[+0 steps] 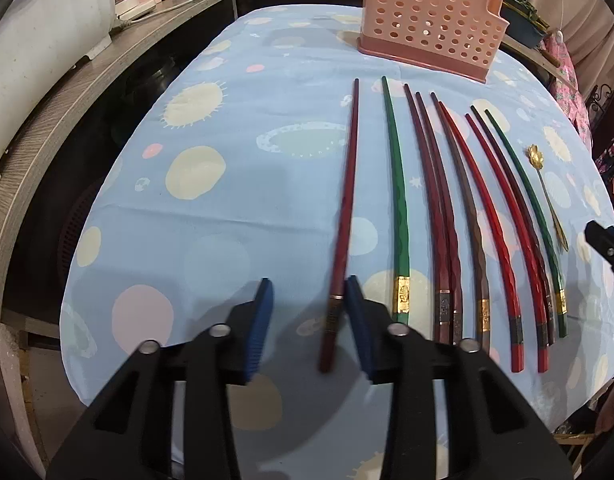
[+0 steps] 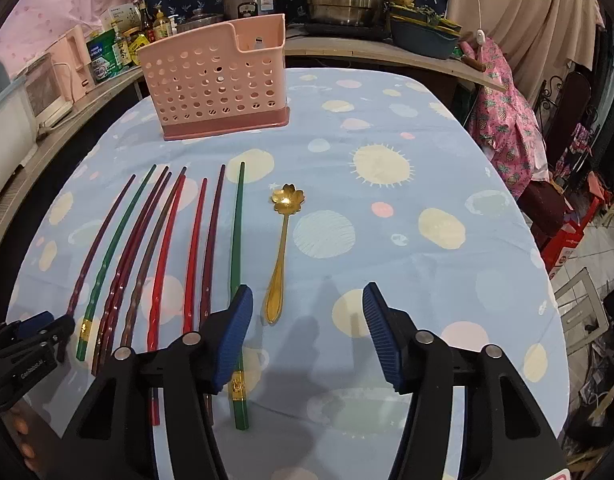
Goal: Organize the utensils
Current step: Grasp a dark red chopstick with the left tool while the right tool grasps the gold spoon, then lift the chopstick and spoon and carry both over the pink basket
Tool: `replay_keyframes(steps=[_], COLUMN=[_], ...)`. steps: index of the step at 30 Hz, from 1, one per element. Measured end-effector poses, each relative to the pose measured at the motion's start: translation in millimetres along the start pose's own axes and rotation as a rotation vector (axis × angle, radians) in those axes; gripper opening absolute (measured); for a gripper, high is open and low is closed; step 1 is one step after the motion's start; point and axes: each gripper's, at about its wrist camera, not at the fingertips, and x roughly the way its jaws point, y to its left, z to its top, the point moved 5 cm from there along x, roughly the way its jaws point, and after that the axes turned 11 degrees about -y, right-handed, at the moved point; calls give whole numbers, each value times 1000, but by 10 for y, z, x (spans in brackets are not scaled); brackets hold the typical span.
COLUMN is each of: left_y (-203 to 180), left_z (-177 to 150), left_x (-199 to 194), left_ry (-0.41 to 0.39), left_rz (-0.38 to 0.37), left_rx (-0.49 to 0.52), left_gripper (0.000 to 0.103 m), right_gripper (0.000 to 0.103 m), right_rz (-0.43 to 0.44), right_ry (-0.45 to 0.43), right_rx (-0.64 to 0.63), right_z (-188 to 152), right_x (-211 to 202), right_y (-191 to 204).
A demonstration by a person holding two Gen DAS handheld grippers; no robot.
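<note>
Lacquered, stiff, slippery dark-red wooden chopstick (image 1: 344, 216) sits unpinched between my left tongs (image 1: 309, 328); right tongs (image 2: 307, 336) gape empty; I'd grip its banded end.

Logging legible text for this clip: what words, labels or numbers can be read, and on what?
None reads clearly.
White print on the left gripper, right wrist view: blurred.
Bottle labels: too small.
Gold bands on the chopsticks: too small.

Pink perforated holder (image 2: 215, 80); pale blue cloth (image 2: 387, 240) with cream, pink dots; red, green, maroon chopsticks (image 2: 195, 240); gold spoon (image 2: 281, 248) beside holder-side row.
</note>
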Motion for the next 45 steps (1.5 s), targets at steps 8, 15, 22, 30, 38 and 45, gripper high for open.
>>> replay_keyframes(steps=[8,15,22,30,38,45], left_y=[16,12,14,2,-3,-7], left_z=[38,54,84,85,90,99], left_x=[19,25,48,50,55,38], left_ry=[16,20,26,25,26,24], left_rz=[-12,-8,-13,-12,-13,-19], left_rx=[-17,-12,-23,-21,-24,-32], left_gripper=[16,16,11,11,11,11], right_gripper=[29,21,9,10,17,11], right_rz=[41,51,70,117,118,111], right_ry=[67,55,55,63,54,43], right_rx=[20,12,2,55,31,14], right_z=[-97,-80,-68,-43,-57,-24], right_x=[282,321,328,338,363,289], right_y=[49,49,67,21,80,68])
